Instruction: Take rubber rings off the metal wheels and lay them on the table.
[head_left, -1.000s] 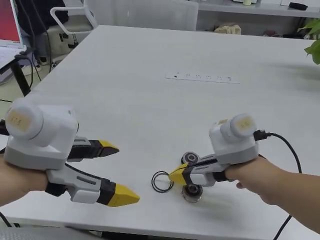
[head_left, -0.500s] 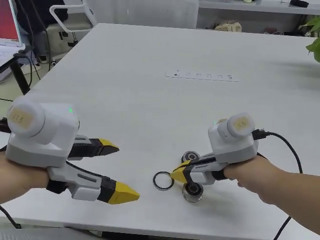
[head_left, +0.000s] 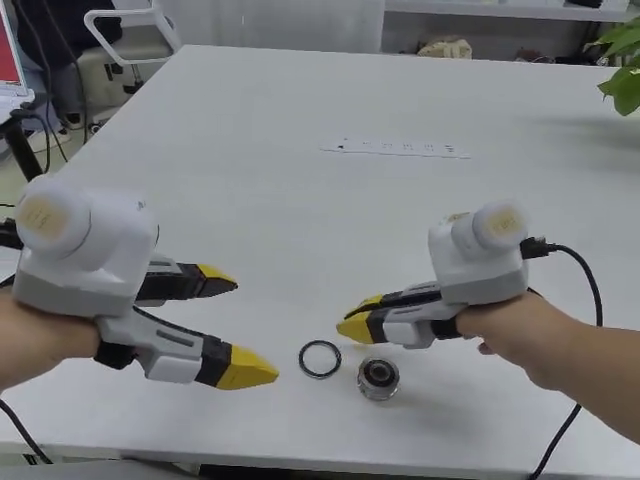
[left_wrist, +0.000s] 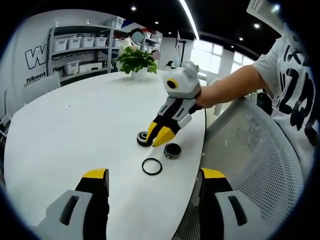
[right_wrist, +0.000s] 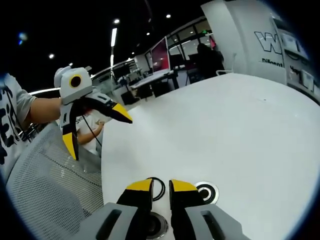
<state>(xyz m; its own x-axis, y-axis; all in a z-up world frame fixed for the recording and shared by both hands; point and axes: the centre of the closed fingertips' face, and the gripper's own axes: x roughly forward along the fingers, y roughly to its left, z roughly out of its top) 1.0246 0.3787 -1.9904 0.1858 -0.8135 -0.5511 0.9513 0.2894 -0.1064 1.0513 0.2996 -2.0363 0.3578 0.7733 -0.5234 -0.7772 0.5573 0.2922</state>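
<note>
A loose black rubber ring (head_left: 320, 359) lies flat near the table's front edge. Just right of it stands a metal wheel (head_left: 378, 379). My right gripper (head_left: 355, 328) hovers a little above and behind them, shut and holding nothing. My left gripper (head_left: 235, 325) hangs wide open to the left of the ring, apart from it. In the left gripper view the ring (left_wrist: 152, 166) lies ahead, one wheel (left_wrist: 172, 150) sits beyond it, and a second wheel (left_wrist: 144, 138) is partly behind the right gripper (left_wrist: 160, 136). In the right gripper view a wheel (right_wrist: 206, 192) lies beyond the fingertips.
The white table (head_left: 300, 200) stretches far back, with a flush white socket strip (head_left: 390, 149) in its middle. Ring and wheels sit close to the front edge. A mesh chair (left_wrist: 245, 150) stands at that edge. A plant (head_left: 620, 85) is at the far right.
My right gripper has lifted up and away from the wheel it was down on, and the wheel now stands uncovered. The ring stays flat on the table. The left gripper has barely moved.
</note>
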